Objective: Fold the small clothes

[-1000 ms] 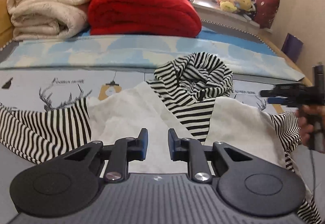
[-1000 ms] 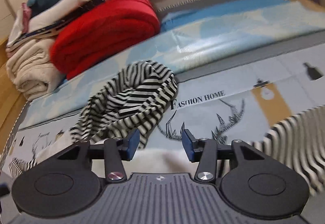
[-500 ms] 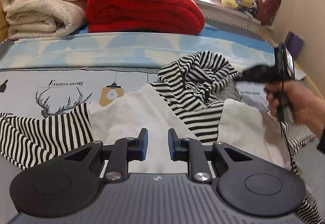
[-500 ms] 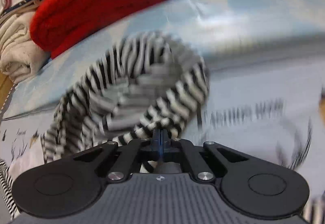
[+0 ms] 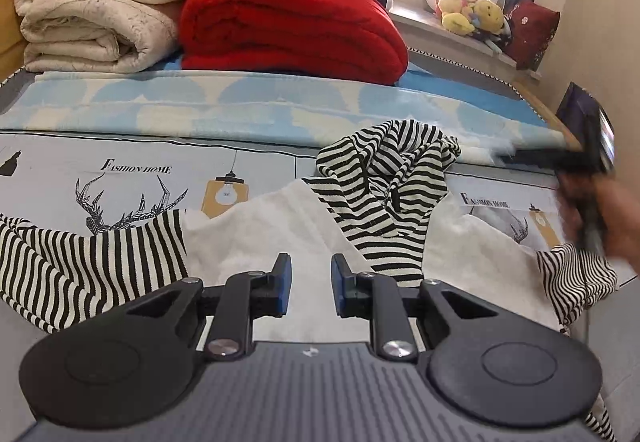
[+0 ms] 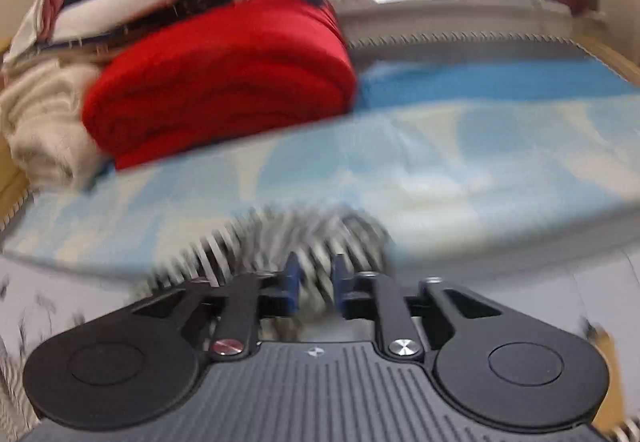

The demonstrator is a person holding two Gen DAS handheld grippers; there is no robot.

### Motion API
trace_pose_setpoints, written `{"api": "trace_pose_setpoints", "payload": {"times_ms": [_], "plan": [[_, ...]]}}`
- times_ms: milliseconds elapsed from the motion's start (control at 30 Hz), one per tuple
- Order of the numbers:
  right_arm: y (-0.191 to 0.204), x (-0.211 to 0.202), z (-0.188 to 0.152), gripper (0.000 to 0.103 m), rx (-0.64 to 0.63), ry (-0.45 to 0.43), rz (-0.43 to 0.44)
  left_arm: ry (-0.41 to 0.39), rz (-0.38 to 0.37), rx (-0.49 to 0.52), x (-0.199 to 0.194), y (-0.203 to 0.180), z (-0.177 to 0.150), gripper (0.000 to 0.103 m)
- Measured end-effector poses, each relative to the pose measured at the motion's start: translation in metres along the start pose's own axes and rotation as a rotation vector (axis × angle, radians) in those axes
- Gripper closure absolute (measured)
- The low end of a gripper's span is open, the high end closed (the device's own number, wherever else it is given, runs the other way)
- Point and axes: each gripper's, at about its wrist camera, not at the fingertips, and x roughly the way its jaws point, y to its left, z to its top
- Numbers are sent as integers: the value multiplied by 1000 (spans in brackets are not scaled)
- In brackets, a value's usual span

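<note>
While our left gripper (image 5: 306, 284) is hovering open above the top (image 5: 304, 226), spread across the near bed (image 5: 120, 161), our right gripper (image 6: 314, 288) is parting around its hood (image 6: 304, 230), risking bunching it.

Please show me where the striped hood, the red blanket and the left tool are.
striped hood (image 5: 390, 157): left wrist view, upper fold.
red blanket (image 5: 288, 25): left wrist view, front face.
left tool (image 5: 309, 288): left wrist view, gap between fingertips.
</note>
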Motion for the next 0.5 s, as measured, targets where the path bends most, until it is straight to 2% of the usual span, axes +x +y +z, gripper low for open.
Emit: {"api": "trace_pose_setpoints", "payload": {"times_ms": [67, 200, 300, 367, 500], "plan": [[-29, -24, -32, 53, 3, 12, -39, -3, -6, -2, -4, 1, 0, 79], [-66, -41, -92, 52, -3, 118, -73, -9, -3, 3, -6, 0, -2, 79], [-68, -49, -130, 53, -22, 192, -74, -4, -3, -4, -6, -2, -4, 79], [-59, -60, -152, 53, -118, 181, -93, -6, -2, -2, -6, -3, -4, 79], [-49, -69, -166, 52, -210, 212, -94, -3, -2, 3, -3, -6, -3, 79]]}}
